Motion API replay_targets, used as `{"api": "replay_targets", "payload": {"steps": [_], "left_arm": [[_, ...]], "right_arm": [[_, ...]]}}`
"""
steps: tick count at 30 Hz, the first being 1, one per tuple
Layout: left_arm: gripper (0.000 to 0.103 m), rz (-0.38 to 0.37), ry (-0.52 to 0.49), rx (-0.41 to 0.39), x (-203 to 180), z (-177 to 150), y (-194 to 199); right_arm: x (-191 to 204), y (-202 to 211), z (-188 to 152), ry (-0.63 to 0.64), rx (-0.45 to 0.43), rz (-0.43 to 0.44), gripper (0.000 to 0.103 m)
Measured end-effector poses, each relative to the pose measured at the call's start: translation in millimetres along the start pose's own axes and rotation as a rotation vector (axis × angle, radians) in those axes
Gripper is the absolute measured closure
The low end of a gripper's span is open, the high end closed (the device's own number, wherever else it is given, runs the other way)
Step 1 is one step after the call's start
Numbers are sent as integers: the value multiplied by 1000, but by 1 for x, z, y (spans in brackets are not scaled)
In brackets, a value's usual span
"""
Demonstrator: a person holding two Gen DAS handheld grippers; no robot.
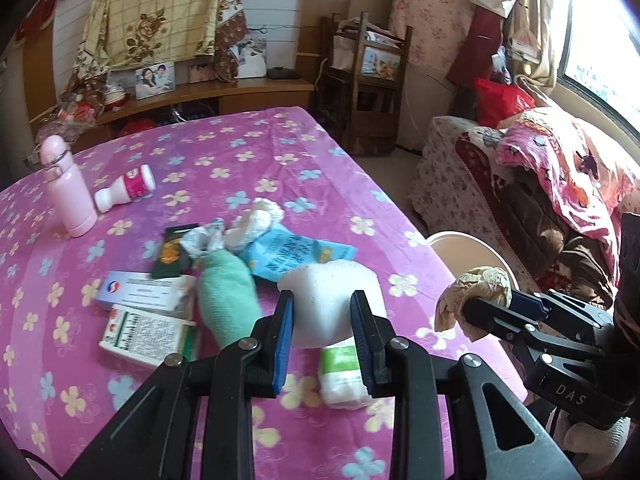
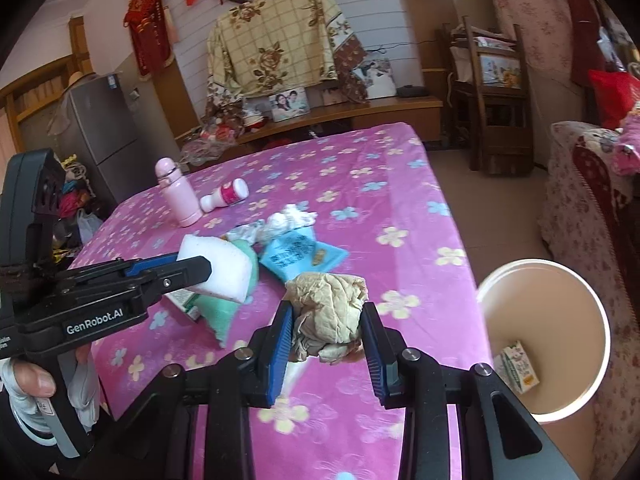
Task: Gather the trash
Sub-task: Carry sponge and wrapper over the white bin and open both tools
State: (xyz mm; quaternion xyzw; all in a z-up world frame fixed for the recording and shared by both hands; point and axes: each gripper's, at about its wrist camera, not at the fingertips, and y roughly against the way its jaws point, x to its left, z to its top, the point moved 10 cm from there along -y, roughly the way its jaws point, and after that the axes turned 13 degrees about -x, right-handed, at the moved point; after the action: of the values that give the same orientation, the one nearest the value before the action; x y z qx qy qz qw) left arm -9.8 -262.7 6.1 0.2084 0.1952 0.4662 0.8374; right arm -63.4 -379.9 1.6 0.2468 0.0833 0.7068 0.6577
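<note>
In the left wrist view my left gripper is shut on a white foam block, held above the pink flowered tablecloth. My right gripper is shut on a crumpled beige paper wad. Each gripper also shows in the other's view: the right gripper with its paper wad at the table's right edge, the left gripper with the foam block at the left. A white round bin stands on the floor to the right of the table, with a small carton inside.
On the table lie a green cloth, a blue packet, white tissue wads, two medicine boxes, a dark packet, a green-white pack, a pink bottle and a small white bottle. A covered sofa flanks the bin.
</note>
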Motion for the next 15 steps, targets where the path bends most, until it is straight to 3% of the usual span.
{"api": "replay_targets", "payload": {"steps": [15], "left_arm": [[73,-103,-78,40,-97,0,-38]], "right_arm": [[-102,33,3,-100,-29,-142,67]]}}
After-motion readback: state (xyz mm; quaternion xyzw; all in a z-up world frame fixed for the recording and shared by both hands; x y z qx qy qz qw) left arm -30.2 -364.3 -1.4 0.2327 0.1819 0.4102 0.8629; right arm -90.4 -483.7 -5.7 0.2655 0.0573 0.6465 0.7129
